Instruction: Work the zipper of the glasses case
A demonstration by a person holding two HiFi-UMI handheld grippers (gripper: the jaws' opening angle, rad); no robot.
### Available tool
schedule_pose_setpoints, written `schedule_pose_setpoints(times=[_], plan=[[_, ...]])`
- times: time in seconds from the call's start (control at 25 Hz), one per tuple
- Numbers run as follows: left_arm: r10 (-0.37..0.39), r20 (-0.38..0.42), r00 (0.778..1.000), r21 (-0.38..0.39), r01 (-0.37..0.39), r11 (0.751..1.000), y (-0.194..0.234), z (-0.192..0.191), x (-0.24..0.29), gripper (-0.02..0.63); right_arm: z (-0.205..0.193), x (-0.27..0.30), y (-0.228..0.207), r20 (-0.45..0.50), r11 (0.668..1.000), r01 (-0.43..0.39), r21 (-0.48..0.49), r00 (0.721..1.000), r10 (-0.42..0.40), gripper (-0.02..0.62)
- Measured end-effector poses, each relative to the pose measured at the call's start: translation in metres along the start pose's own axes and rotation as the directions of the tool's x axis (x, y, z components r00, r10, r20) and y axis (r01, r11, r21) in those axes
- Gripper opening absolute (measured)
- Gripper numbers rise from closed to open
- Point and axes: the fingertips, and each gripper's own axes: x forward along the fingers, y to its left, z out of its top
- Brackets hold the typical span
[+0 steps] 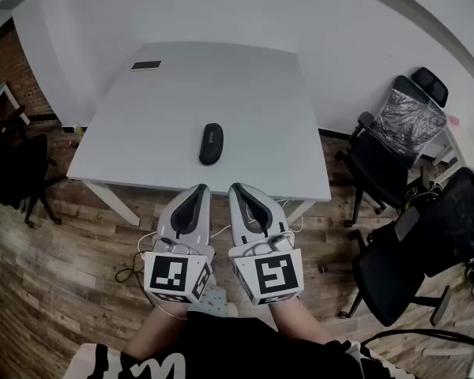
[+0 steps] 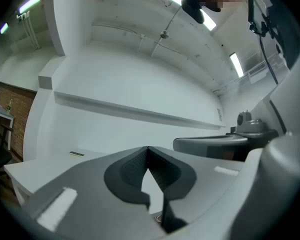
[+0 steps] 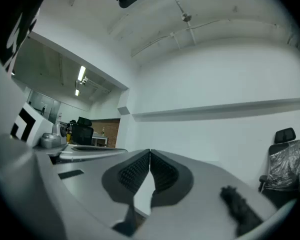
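A black glasses case [image 1: 211, 143] lies on the white table [image 1: 253, 101], near the middle and a little toward the front edge. Both grippers hang side by side before that front edge, apart from the case. My left gripper [image 1: 201, 189] is shut with nothing between its tips [image 2: 148, 148]. My right gripper [image 1: 238, 189] is shut and empty too, its tips [image 3: 150, 151] meeting. In the right gripper view the case [image 3: 240, 211] shows as a dark blurred shape low on the right. The left gripper view does not show the case.
A flat phone-like object [image 1: 145, 65] lies at the table's far left corner. Two black office chairs [image 1: 395, 136] [image 1: 426, 247] stand to the right of the table. Cables [image 1: 138, 263] trail on the wooden floor under the front edge.
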Motion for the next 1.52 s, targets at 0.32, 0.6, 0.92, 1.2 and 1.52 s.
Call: schedule_pose_setpoints(times=[0.32,0.6,0.92,1.2,1.52], plan=[[-0.026,0.001,1.0,-0.015,0.026,1.0,0.058,-0.016,0.084,0.002,-0.016,0.092,-0.031,0.003,1.0,0.004,-0.017,1.0,-0.004,0.008],[-0.073,0.006,0.997,-0.008,0.073,0.997,0.11,-0.01,0.169,0.002,-0.015,0.182,-0.075,0.009,0.998,0.064,-0.019,0.998,-0.063,0.008],[-0.156,-0.211,0.965,-0.087,0.14,0.986,0.125,-0.058,0.216,0.116,-0.025,0.217,-0.105,-0.005,0.997,0.075,0.002,0.997,-0.075,0.008],[-0.215,-0.537,0.816,-0.229,0.104,0.968,0.153,-0.15,0.232,0.257,-0.032,0.227,-0.114,-0.029,0.999,0.048,0.002,0.998,-0.048,0.008],[-0.235,-0.72,0.653,-0.278,0.038,0.96,0.167,-0.235,0.241,0.267,-0.046,0.223,-0.141,-0.061,0.998,0.056,0.03,0.997,-0.054,0.008]])
